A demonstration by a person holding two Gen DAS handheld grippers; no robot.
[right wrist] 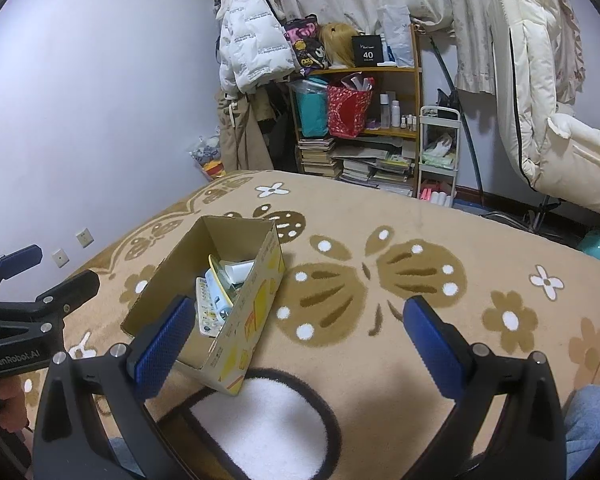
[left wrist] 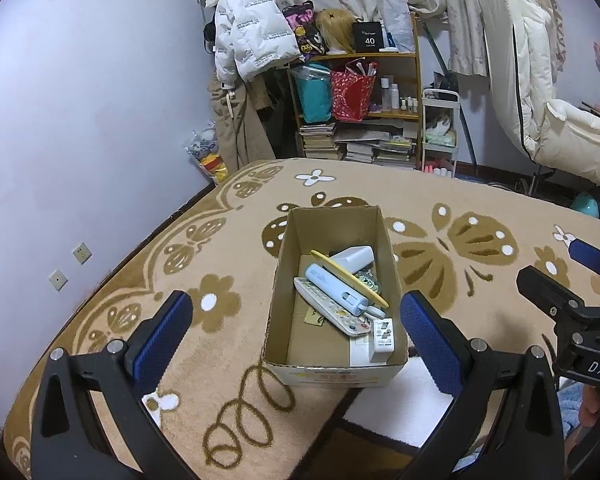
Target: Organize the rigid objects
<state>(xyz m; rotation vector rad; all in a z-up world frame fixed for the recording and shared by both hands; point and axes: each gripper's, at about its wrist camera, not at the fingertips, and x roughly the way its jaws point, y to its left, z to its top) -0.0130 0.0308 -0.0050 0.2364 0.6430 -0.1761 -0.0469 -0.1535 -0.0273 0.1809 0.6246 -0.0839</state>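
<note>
Both the left gripper (left wrist: pixel 296 320) and right gripper (right wrist: pixel 298 326) hover with jaws wide and empty above the blanket (left wrist: pixel 460 280); the cardboard box (left wrist: pixel 284 264), at twelve o'clock, seems full, so just withdraw cleanly.

The box (left wrist: pixel 332 292) sits on the blanket (left wrist: pixel 460 208). A remote (left wrist: pixel 330 308), a charger (left wrist: pixel 383 340) and other things lie inside it. The shelf (left wrist: pixel 356 92) stands behind.

Black claws (left wrist: pixel 296 320), blue dimpled pads (left wrist: pixel 164 332)
</note>
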